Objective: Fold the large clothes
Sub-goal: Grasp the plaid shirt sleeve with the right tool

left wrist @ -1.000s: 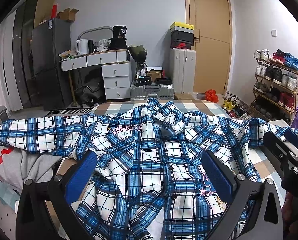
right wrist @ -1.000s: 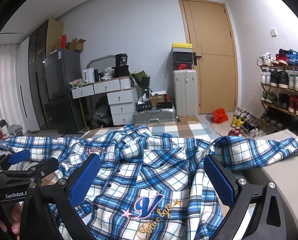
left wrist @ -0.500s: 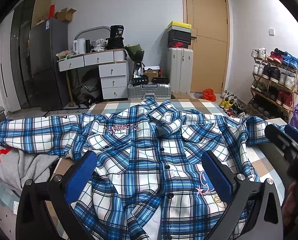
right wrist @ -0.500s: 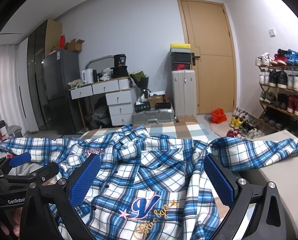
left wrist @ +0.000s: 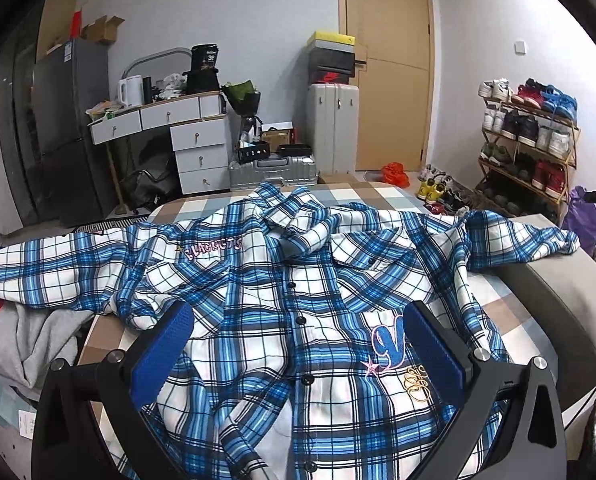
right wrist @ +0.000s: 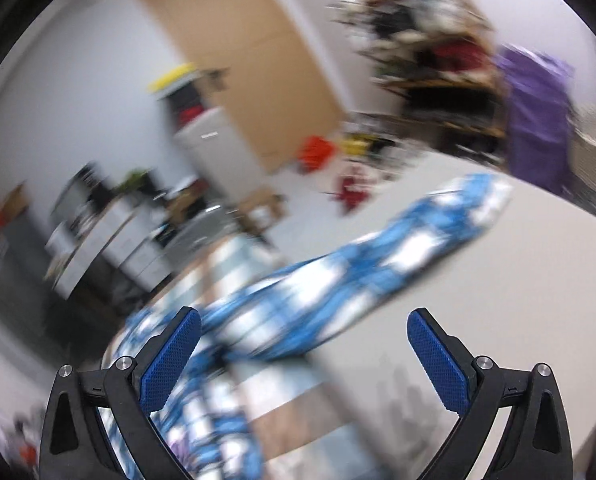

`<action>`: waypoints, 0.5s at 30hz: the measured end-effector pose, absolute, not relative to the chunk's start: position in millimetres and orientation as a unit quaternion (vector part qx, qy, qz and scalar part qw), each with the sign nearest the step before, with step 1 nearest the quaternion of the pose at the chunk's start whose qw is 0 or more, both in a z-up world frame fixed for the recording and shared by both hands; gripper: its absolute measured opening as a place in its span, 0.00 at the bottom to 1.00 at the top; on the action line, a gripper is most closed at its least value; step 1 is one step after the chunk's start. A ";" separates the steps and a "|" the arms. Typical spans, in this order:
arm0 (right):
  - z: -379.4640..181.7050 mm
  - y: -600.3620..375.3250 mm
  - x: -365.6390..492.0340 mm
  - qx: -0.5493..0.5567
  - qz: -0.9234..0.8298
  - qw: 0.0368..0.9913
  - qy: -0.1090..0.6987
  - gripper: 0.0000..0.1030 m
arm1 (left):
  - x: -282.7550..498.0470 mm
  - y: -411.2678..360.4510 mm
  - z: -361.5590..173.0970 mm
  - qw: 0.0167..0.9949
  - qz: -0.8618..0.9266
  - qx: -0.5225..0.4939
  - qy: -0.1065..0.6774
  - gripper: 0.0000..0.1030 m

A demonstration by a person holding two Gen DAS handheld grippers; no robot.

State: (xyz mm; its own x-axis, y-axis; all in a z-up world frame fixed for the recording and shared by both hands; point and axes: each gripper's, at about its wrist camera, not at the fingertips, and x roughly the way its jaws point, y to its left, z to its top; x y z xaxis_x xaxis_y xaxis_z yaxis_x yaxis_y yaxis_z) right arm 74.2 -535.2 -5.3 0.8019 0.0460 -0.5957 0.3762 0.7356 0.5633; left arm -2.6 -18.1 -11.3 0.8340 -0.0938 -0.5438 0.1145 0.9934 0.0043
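A blue and white plaid shirt (left wrist: 282, 280) lies spread front-up on the checked bed cover (left wrist: 382, 194), sleeves out to both sides. My left gripper (left wrist: 298, 354) hovers open above the shirt's lower front, with nothing between its blue pads. The right wrist view is blurred and tilted: the shirt's right sleeve (right wrist: 378, 256) stretches across a grey surface (right wrist: 478, 300). My right gripper (right wrist: 304, 358) is open above the near part of that sleeve and holds nothing.
A grey garment (left wrist: 26, 340) lies at the bed's left edge. Beyond the bed stand white drawers (left wrist: 196, 144), suitcases (left wrist: 330, 128), a wooden door (left wrist: 390, 60) and a shoe rack (left wrist: 530, 140). A purple bag (left wrist: 590, 220) sits at the right.
The right gripper has swung sharply to the right and tilted, now facing the shirt's right sleeve; its view is motion-blurred. The left gripper has barely moved. Both stay open.
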 end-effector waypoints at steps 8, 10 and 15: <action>-66.4 -650.3 124.3 0.480 -0.117 0.792 0.358 1.00 | 8.9 -37.1 -27.4 0.950 -0.050 0.060 0.301 0.99; -76.9 -658.2 139.1 0.495 -0.097 0.780 0.371 1.00 | 11.7 -39.7 -31.7 0.948 -0.046 0.070 0.308 0.99; -81.5 -669.1 166.1 0.474 -0.110 0.783 0.387 1.00 | 17.9 -40.3 -38.3 0.942 -0.052 0.072 0.322 0.99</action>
